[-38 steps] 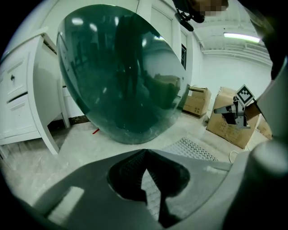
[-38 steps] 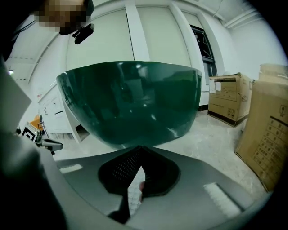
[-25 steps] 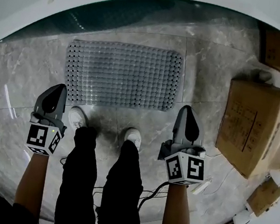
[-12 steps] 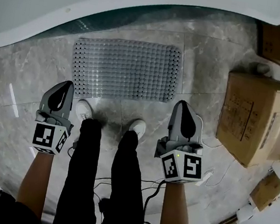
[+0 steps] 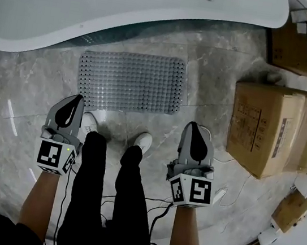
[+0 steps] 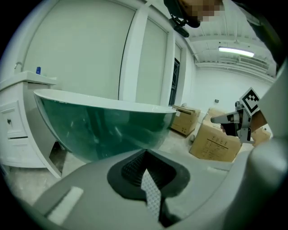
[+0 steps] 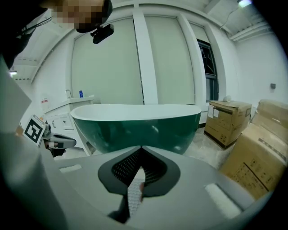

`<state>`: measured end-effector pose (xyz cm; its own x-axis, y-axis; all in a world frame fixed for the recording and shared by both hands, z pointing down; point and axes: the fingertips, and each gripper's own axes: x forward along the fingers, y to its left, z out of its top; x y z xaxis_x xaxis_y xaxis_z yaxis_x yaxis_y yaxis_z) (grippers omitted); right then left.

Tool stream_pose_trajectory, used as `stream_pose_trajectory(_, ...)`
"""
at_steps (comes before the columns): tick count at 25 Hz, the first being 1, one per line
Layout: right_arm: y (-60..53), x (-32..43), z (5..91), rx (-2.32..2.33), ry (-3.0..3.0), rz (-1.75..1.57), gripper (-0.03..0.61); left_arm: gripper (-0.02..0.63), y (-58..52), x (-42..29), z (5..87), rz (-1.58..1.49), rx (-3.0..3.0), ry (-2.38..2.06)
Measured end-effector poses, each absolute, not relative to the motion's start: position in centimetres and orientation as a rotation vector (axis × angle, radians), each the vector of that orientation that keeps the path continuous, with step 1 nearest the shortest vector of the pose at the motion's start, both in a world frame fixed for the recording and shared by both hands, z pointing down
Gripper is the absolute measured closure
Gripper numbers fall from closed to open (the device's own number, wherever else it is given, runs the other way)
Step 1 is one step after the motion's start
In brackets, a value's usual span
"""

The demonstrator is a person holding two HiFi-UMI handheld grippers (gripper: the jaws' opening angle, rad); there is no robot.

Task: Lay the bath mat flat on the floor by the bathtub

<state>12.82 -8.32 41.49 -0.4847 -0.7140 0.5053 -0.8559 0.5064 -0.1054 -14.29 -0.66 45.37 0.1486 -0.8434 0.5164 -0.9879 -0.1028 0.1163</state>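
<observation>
Grey marbled tile is making up the floor (image 5: 218,71), and it is carrying everything in the head view; a bathtub (image 5: 103,3) with a white rim and a green outer shell is curving across the top of that view, and it is filling the middle of both gripper views; brown cardboard boxes (image 5: 258,129) are standing stacked at the right, well apart from the tub's near side. The bath mat (image 5: 130,81), grey and studded all over, is lying flat on the floor just beside the bathtub, its long side running along the tub's base and its near edge facing the person. The person's legs (image 5: 102,197), in black trousers, are standing in front of the mat, with the white shoes (image 5: 89,122) stopping just short of its near edge. The left gripper (image 5: 73,101) is hovering above the floor near the mat's near left corner; its fingers (image 6: 150,188) are pressing together with nothing between them. The right gripper (image 5: 194,128) is hovering off the mat's near right corner; its fingers (image 7: 134,188) are likewise meeting pad to pad, gripping nothing. Thin black cables (image 5: 157,211) are trailing on the floor behind the legs.
</observation>
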Motion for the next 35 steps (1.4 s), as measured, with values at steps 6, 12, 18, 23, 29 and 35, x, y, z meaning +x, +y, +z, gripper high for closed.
stream_pose_trajectory(6,-8.3,13.0,37.9,1.342,-2.409,0.504,0.552,0.614,-0.4,-12.7,41.3,0.425,1.995,-1.792)
stream_pose_trajectory(12,-7.7,14.2,34.4,1.380,-2.429,0.551,0.552,0.614,-0.2,-10.7,36.6,0.373,2.010,-1.778)
stream_pose_trajectory(18,-7.0,14.2,30.6,1.331,-2.456,0.537,0.552,0.614,0.0,-8.8,33.4,0.402,2.050,-1.755)
stream_pose_trajectory(23,-6.8,13.5,27.0,1.292,-2.527,0.462,0.552,0.614,-0.6,-7.5,29.3,0.373,2.091,-1.762)
stream_pose_trajectory(29,-7.1,13.9,22.9,1.310,-2.583,0.464,0.552,0.614,-0.1,-6.2,25.6,0.368,2.134,-1.783)
stream_pose_trajectory(35,-6.0,14.3,19.3,1.305,-2.635,0.422,0.552,0.614,0.7,-5.9,21.7,0.295,2.095,-1.841)
